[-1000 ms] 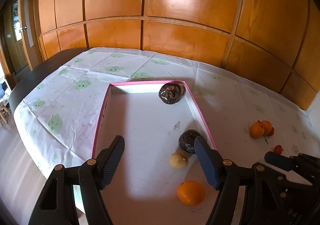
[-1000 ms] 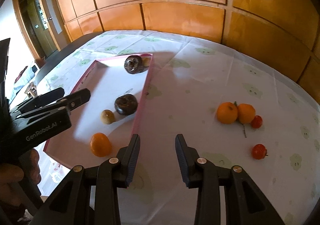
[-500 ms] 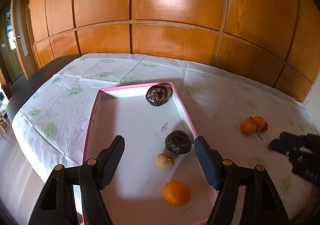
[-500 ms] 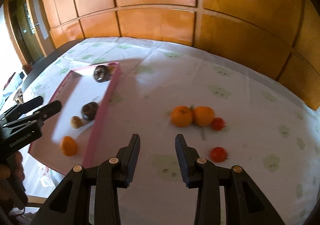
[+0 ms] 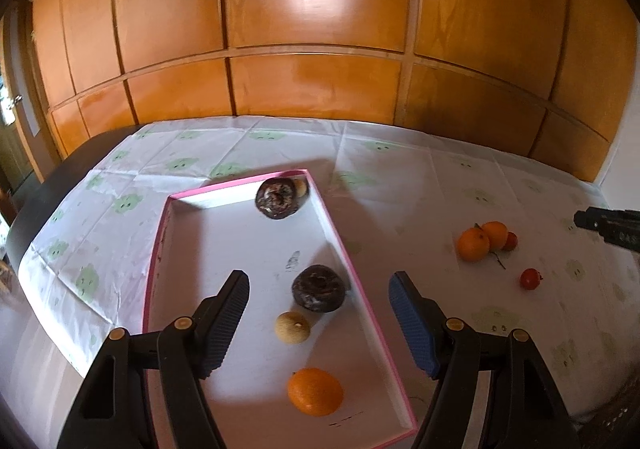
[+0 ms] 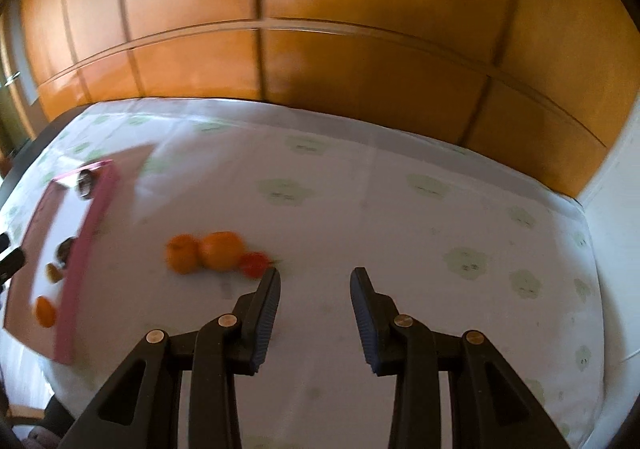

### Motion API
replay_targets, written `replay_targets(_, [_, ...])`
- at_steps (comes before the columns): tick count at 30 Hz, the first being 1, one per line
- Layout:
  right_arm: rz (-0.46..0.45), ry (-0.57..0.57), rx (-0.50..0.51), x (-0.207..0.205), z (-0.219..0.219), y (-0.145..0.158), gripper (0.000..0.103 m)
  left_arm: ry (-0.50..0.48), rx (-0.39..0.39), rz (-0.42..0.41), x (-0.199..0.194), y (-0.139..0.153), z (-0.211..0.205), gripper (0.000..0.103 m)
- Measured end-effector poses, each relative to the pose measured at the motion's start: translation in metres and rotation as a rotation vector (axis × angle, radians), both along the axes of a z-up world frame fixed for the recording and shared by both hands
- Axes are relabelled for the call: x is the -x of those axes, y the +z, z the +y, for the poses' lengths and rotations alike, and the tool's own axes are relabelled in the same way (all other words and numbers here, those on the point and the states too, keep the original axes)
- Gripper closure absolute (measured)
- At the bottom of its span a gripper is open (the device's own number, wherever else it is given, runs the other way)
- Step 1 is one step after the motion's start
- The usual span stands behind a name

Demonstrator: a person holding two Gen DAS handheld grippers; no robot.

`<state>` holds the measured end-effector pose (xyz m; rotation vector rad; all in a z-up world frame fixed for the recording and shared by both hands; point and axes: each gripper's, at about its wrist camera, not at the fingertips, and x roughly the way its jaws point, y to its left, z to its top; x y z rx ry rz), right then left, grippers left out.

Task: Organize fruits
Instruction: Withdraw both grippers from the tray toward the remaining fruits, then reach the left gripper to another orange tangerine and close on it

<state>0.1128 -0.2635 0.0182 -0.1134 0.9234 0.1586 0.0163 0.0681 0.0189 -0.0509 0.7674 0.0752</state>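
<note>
The left tongs [image 5: 318, 319] hang spread and empty over the pink tray [image 5: 352, 261], which holds one orange [image 5: 315, 391] near its front edge. The right tongs [image 6: 314, 313] are spread too, near the loose oranges [image 6: 204, 251] on the desk [image 6: 400, 209], probably to pick one up.

Wall panelling [image 5: 312, 17]: glossy varnished wood. Tablecloth [image 5: 400, 165]: creased, thin, faintly sheened, looks like plastic sheet. Tray [image 5: 336, 233]: matt, smooth, card-like. Left gripper [image 5: 318, 305]: matt black plastic; finger pads [image 5: 408, 325] ribbed.
</note>
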Motion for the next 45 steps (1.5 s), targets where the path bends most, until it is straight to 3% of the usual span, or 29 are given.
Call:
replay_targets(4, [0.061, -0.084, -0.081, -0.008, -0.033, -0.021, 0.066, -0.034, -0.017, 0.007, -0.006, 0.001, -0.013, 0.03])
replay_targets(10, [0.124, -0.137, -0.106, -0.017, -0.047, -0.031, 0.066, -0.092, -0.026, 0.021, -0.018, 0.001, -0.036, 0.03])
replay_targets(19, [0.134, -0.117, -0.122, -0.016, -0.04, -0.029, 0.066, -0.217, -0.003, 0.099, -0.042, -0.015, -0.081, 0.03])
replay_targets(25, [0.135, -0.112, -0.141, -0.015, -0.041, -0.028, 0.066, -0.305, 0.025, 0.156, -0.065, -0.03, -0.11, 0.039])
replay_targets(32, [0.144, -0.103, -0.138, -0.017, -0.038, -0.03, 0.066, -0.325, 0.059, 0.203, -0.1, -0.045, -0.129, 0.039])
replay_targets(39, [0.146, -0.102, -0.139, -0.018, -0.036, -0.031, 0.066, -0.357, 0.033, 0.237, -0.13, -0.063, -0.146, 0.04])
replay_targets(42, [0.146, -0.102, -0.134, -0.019, -0.036, -0.031, 0.066, -0.376, 0.047, 0.252, -0.139, -0.07, -0.147, 0.052])
replay_targets(43, [0.147, -0.102, -0.132, -0.019, -0.035, -0.031, 0.066, -0.383, 0.054, 0.26, -0.141, -0.073, -0.147, 0.062])
replay_targets(45, [0.148, -0.103, -0.129, -0.02, -0.035, -0.032, 0.066, -0.387, 0.069, 0.259, -0.14, -0.076, -0.146, 0.062])
